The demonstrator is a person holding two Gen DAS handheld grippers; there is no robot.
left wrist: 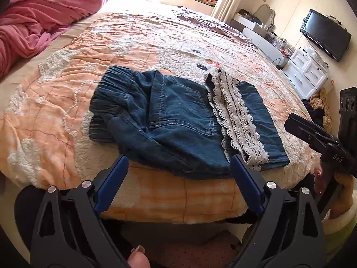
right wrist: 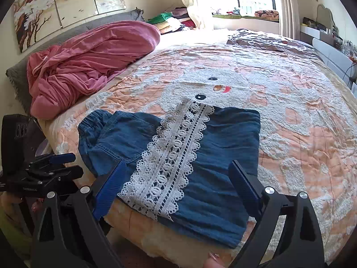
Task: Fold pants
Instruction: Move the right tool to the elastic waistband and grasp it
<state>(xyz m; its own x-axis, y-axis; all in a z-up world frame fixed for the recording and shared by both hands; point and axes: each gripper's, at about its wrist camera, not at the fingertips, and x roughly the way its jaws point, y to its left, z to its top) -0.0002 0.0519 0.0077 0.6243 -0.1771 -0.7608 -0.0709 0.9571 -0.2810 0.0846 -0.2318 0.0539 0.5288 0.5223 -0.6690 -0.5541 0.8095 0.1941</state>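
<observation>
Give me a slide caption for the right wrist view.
Open right claw hovers over folded blue denim pants with white lace trim on peach quilted bedspread.

Pants (left wrist: 178, 120) are seen as matt blue denim w/ openwork lace trim (right wrist: 169, 167) (cotton-like); quilt (left wrist: 55, 102) is puckered cloth w/ nubbly patches.

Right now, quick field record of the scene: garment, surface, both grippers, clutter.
garment: denim pants, folded into a compact stack, white lace trim on top
surface: bedspread, pants near its front edge
left gripper: open, nothing between the fingers
right gripper: open, above the pants, not gripping
clutter: pink blanket bunched at the headboard end
</observation>
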